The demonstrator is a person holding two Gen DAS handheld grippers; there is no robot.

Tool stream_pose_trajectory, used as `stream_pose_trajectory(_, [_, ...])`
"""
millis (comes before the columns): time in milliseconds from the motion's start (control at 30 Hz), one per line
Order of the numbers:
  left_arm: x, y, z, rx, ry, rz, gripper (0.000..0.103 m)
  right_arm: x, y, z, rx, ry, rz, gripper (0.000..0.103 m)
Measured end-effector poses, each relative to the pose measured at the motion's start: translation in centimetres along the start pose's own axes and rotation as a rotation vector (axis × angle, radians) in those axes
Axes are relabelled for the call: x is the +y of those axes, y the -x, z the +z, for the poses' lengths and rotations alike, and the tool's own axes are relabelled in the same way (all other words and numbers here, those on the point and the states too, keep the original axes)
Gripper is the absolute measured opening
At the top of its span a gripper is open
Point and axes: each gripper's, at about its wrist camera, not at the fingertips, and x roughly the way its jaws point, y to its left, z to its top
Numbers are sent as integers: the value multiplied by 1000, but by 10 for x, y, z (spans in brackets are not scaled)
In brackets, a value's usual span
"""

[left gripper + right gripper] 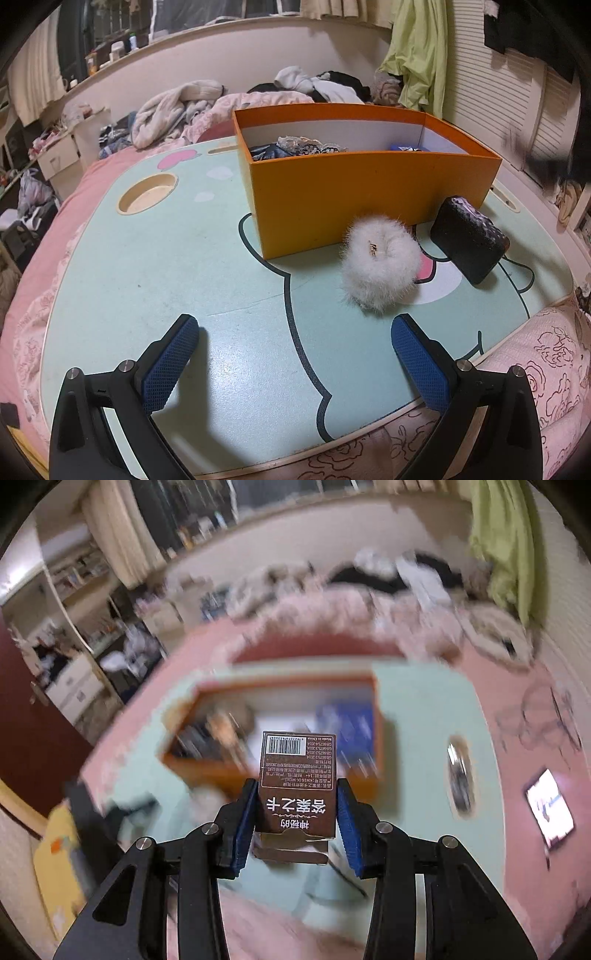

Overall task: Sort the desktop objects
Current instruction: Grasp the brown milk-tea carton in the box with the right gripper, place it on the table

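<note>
Right wrist view: my right hand-held gripper (297,814) has a small brown card box (298,775) pinched between its blue pads, jaws narrow and pressing its two side faces. The box's long axis runs forward along the fingers, barcode end leading, flap end toward me. Orange storage box (273,771) lies dead ahead and below, its open top facing up; background is smeared, so exact overlap is hard to judge, but the brown box's far end looks to be about over the near wall. Left wrist view: my left hand-held gripper (295,354) hangs wide open, empty, over the mint tabletop (147,288). Fluffy white scrunchie (380,269) sits just ahead and right of it, beside the orange box; black case (469,240) further right. Left hand is nearer both.
</note>
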Motion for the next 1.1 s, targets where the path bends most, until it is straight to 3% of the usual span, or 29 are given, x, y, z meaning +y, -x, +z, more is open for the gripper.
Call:
stream_pose_trajectory(133, [1,0,0,0,1,-1,103,-13,-47,-19,117,-43,-27,43])
stream_pose_trajectory(233, [0,0,0,-1,0,1,103,-4,-74,-23,138,-26,-56,44])
stream_pose_trajectory(367, [0,0,-1,-1,1,1,103,10,-75,-22,68,-15,-48,45])
stream_pose_trajectory(433, [1,0,-1,-1,2,1,103,11,-67,-26,14,-42,-38,52])
stream_pose_trajectory(500, [1,0,-1,-1,2,1,103,12,-59,-35,-33,-36,-62,61])
stream_pose_trajectory(600, [1,0,-1,-1,3,1,103,10,-44,-53,-80,-28,-105,61])
stream_pose_trajectory(733, [1,1,-1,-2,3,6,103,10,-45,-81,-75,-7,-131,62])
stream_pose_trajectory(800, [-1,1,0,-1,5,10,103,22,-50,-83,-87,73,-172,81])
stream_pose_trajectory(867, [-2,1,0,0,11,13,103,30,-59,-76,-64,127,-202,86])
stream_pose_trajectory(967, [0,4,-1,-3,32,7,103,30,-61,-78,-65,131,-188,88])
stream_pose_trajectory(1100, [8,26,11,-42,78,-78,103,27,-61,-81,-67,130,-187,90])
